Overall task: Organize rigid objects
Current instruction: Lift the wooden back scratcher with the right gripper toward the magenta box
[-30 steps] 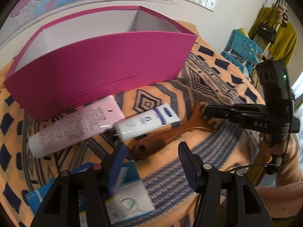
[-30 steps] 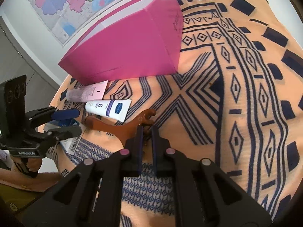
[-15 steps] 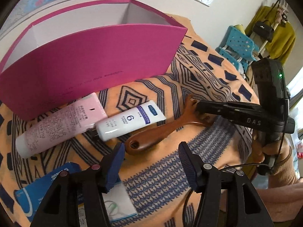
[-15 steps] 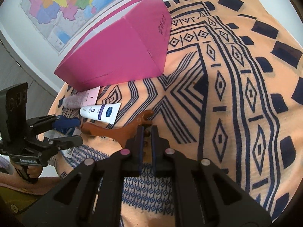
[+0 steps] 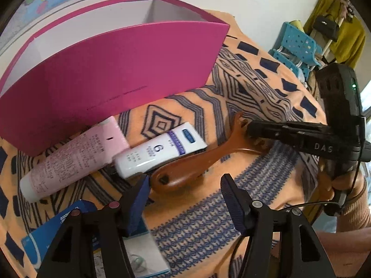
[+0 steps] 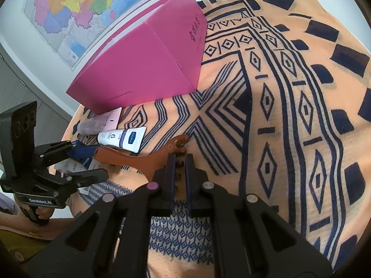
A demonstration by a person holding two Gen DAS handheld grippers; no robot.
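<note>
A brown wooden slingshot lies on the orange patterned cloth, also in the right wrist view. My right gripper is shut on its forked end; it also shows in the left wrist view. My left gripper is open just in front of the slingshot's handle, seen from the side in the right wrist view. A white tube marked 6 and a pink tube lie beside the handle. An open magenta box stands behind them.
A blue and white packet lies under my left gripper. The cloth stretches bare to the right of the box. A wall with a map stands behind. A blue chair stands off the table's far side.
My left gripper has moved forward toward the slingshot's handle and the tubes. My right gripper stays shut on the forked end.
</note>
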